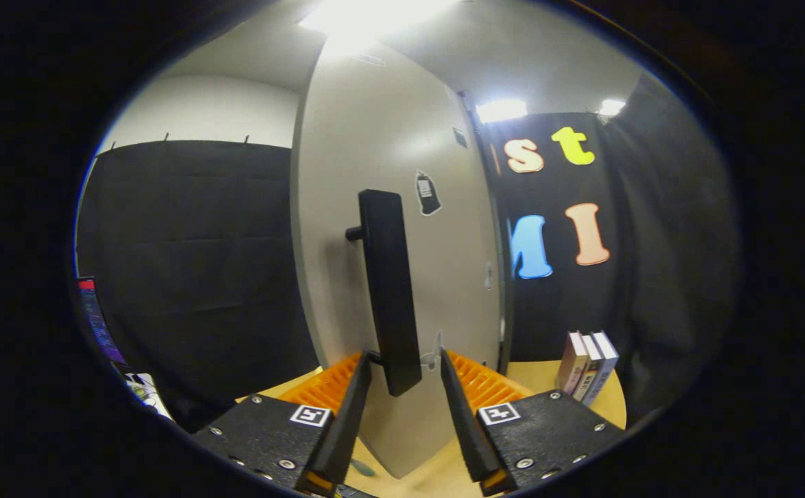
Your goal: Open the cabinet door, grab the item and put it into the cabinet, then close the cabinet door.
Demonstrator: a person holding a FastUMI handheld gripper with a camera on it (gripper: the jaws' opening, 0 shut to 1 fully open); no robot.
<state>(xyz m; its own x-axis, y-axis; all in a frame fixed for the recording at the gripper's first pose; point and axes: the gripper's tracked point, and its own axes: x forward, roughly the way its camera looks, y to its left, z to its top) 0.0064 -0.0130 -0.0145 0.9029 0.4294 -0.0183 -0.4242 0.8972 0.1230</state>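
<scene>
The pale cabinet door (389, 138) stands upright just ahead of me, with a small sticker on its face. A black vertical bar handle (389, 290) is mounted on it on two short posts. My gripper (402, 365) is open, and the lower end of the handle sits between its fingers. The left finger lies close to the bar and the right one stands a little off it, so neither presses on it. Three books (588, 365) stand upright on the wooden table (534, 377), beyond the right finger and to the right of the door.
The door's bottom corner hangs low over the table between my fingers. Black booth cloth closes off the left and right sides. A lit screen edge (98, 318) and a small white object (143, 391) sit at the far left.
</scene>
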